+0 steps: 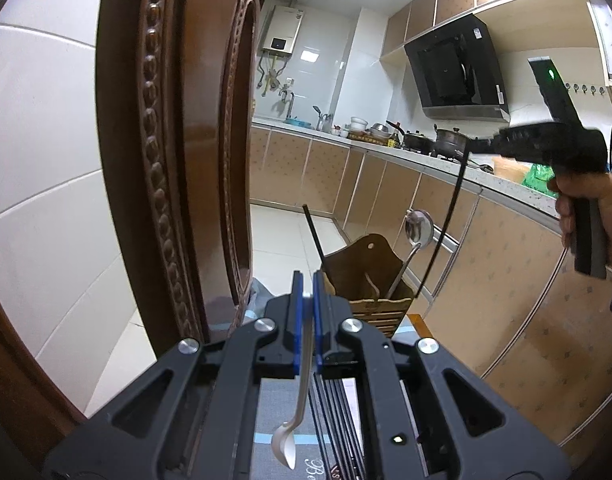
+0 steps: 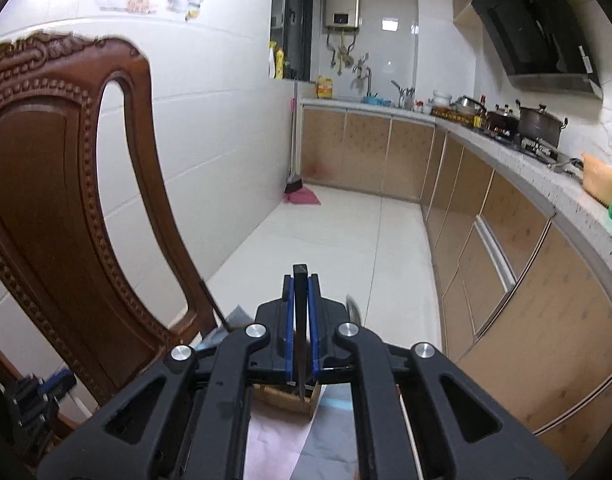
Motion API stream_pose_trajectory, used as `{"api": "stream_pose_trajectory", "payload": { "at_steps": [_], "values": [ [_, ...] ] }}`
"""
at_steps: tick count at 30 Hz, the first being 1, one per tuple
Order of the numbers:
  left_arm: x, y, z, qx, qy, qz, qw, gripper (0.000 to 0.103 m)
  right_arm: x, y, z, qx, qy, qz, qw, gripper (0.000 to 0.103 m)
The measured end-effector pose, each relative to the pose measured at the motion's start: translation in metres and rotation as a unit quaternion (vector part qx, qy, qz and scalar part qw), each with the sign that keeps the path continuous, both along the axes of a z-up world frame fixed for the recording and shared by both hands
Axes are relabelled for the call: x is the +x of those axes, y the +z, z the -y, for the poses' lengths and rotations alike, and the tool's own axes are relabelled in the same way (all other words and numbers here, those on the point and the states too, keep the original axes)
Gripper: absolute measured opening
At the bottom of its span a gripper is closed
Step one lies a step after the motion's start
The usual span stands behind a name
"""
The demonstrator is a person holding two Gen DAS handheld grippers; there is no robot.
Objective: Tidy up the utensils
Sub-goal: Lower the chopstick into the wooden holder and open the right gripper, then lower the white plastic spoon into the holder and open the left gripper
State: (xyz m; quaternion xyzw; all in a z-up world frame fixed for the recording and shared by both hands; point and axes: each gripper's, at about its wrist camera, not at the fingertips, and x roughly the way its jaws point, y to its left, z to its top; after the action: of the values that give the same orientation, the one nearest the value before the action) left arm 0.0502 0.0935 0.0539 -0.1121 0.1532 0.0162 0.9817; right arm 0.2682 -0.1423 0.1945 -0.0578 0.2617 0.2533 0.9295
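Observation:
My left gripper (image 1: 308, 280) is shut on a silver spoon (image 1: 301, 380); the handle sits between the blue pads and the bowl hangs back toward the camera. Several black chopsticks (image 1: 336, 412) lie on the cloth below it. Just ahead stands a wooden utensil holder (image 1: 380, 276) with a metal ladle (image 1: 418, 225) and one black chopstick (image 1: 314, 236) in it. At the right, a hand (image 1: 598, 208) holds my right gripper (image 2: 300, 284), which is shut on a black chopstick (image 2: 299, 320). That chopstick (image 1: 446, 236) slants down toward the holder (image 2: 285, 398).
A carved wooden chair back (image 1: 177, 160) stands close on the left (image 2: 45, 200). The patterned tablecloth (image 1: 277, 412) covers the table under the grippers. A counter (image 2: 546, 184) with pots and brown cabinets runs along the right. A broom (image 2: 293, 184) leans on the far wall.

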Motion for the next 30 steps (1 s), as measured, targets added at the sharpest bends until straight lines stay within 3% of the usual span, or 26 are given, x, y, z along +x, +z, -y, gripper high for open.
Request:
{"api": "stream_pose_trajectory", "payload": {
  "at_steps": [7,13,15,16,17,21,23,25,27,29,30],
  "values": [
    [0.0,0.001,0.001,0.001,-0.002,0.002,1.0,0.004,0.02,-0.009,0.002,0.04,-0.021,-0.005,0.999,0.007],
    [0.002,0.0,0.001,-0.002,-0.004,0.001,1.0,0.004,0.042,-0.065,0.005,0.078,-0.04,-0.061,0.994,0.008],
    [0.004,-0.001,0.002,-0.001,-0.005,-0.001,1.0,0.004,0.045,-0.093,0.008,0.08,-0.049,-0.086,0.992,0.026],
    [0.004,-0.001,0.003,0.0,-0.005,-0.001,1.0,0.004,0.044,-0.102,0.009,0.082,-0.049,-0.095,0.991,0.049],
    [0.005,-0.002,0.003,0.001,-0.007,-0.002,1.0,0.004,0.041,-0.112,0.014,0.094,-0.05,-0.106,0.989,0.063],
    [0.005,-0.001,0.004,-0.004,-0.013,-0.007,0.9999,0.004,0.0,-0.129,0.05,0.153,-0.068,-0.091,0.982,0.072],
    [0.005,0.004,0.003,-0.009,-0.016,-0.007,0.9998,0.004,-0.04,-0.138,0.08,0.193,-0.09,-0.057,0.975,0.092],
    [0.007,0.014,0.004,-0.023,-0.026,-0.006,0.9994,0.004,-0.082,-0.157,0.108,0.223,-0.109,-0.03,0.968,0.093],
    [0.014,0.024,0.007,-0.024,-0.027,-0.001,0.9993,0.004,-0.113,-0.183,0.127,0.233,-0.114,-0.033,0.965,0.093],
    [0.028,0.039,0.011,-0.033,-0.031,0.003,0.999,0.004,-0.12,-0.199,0.134,0.232,-0.133,-0.064,0.962,0.093],
    [0.036,0.047,0.013,-0.038,-0.033,0.007,0.9987,0.004,-0.116,-0.204,0.135,0.244,-0.116,-0.089,0.959,0.093]
  ]
}}
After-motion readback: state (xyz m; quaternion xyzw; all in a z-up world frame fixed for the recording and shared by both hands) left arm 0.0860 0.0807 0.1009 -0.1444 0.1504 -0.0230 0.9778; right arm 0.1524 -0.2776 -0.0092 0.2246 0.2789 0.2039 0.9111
